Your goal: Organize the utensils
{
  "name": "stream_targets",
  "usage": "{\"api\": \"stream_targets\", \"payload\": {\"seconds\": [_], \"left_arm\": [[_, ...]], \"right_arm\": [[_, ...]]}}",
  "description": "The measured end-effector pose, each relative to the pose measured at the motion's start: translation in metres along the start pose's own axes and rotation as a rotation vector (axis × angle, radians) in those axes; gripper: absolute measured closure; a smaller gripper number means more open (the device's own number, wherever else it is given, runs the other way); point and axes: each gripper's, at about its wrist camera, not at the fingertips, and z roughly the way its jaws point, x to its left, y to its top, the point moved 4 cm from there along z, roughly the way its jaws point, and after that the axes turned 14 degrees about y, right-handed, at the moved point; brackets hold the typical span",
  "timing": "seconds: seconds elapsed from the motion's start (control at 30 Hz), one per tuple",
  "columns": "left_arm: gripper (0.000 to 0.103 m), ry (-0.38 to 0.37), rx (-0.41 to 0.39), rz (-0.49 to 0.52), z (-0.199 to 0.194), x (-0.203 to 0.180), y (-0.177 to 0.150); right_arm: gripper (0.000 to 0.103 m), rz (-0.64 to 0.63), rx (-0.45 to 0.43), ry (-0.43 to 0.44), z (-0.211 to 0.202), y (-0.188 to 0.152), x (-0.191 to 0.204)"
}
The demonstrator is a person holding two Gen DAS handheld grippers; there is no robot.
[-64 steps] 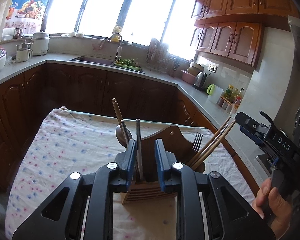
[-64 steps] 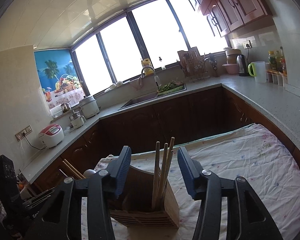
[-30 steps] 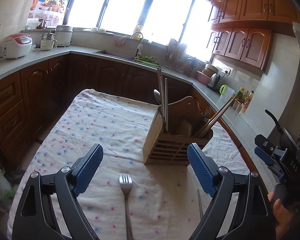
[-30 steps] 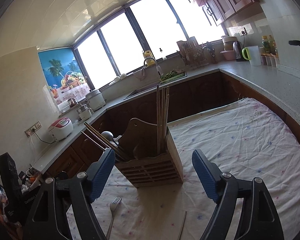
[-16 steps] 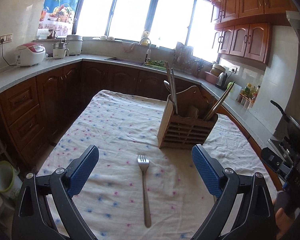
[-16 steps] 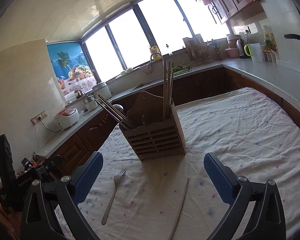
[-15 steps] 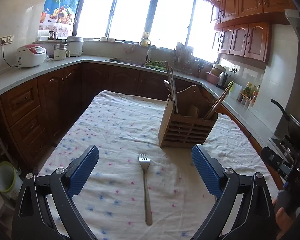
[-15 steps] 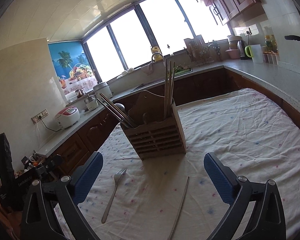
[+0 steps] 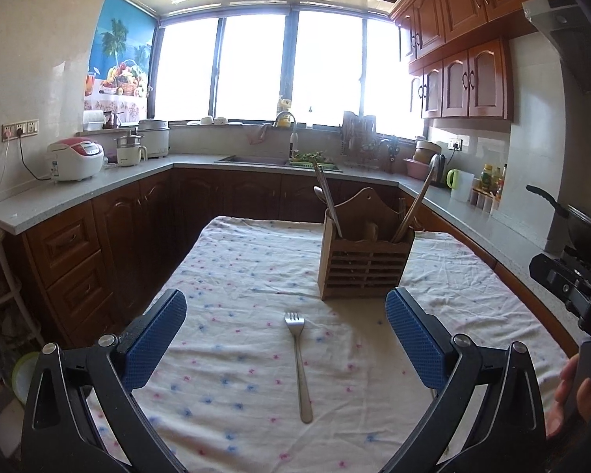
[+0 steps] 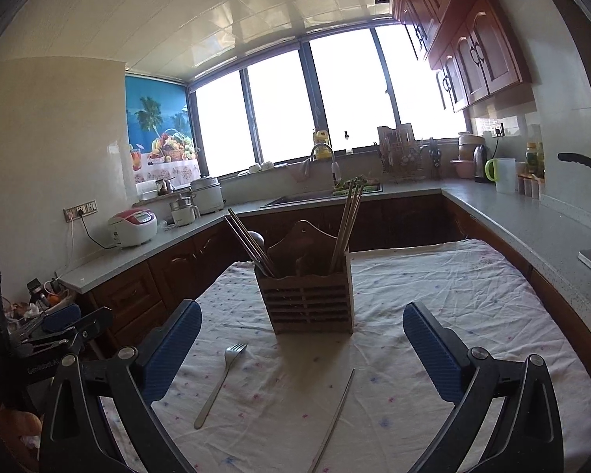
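Both grippers: black plastic frames, silver screws, blue ribbed fingers (image 9: 153,339); bare-skinned right hand (image 9: 571,398) at frame edge.

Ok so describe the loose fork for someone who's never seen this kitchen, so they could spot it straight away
Find the table under the white cloth dotted pink and blue, then the slatted wooden utensil holder standing on it. The fork lies flat on the cloth in front of that holder, tines toward it. Unlike the thin straight metal chopstick lying nearby, it has a broad pronged head.
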Motion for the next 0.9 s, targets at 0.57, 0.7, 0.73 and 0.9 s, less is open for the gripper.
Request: {"api": "stream_targets", "payload": {"seconds": [0.57, 0.7, 0.73, 0.9], "left_arm": [[0.0, 0.031, 0.061, 0.04, -0.008, -0.001, -0.077], [0.0, 0.037, 0.065, 0.038, -0.01, 0.001, -0.083], [0.0, 0.038, 0.068, 0.039, -0.01, 0.001, -0.084], [0.0, 0.066, 0.075, 0.053, -0.01, 0.001, -0.087]], "right_arm": [[0.0, -0.004, 0.092, -0.079, -0.017, -0.075, 0.003], [0.0, -0.014, 0.086, -0.085, -0.022, -0.079, 0.005], [0.0, -0.017, 0.086, -0.086, -0.023, -0.081, 0.006], [0.0, -0.037, 0.091, -0.119, -0.027, -0.085, 0.007]]}}
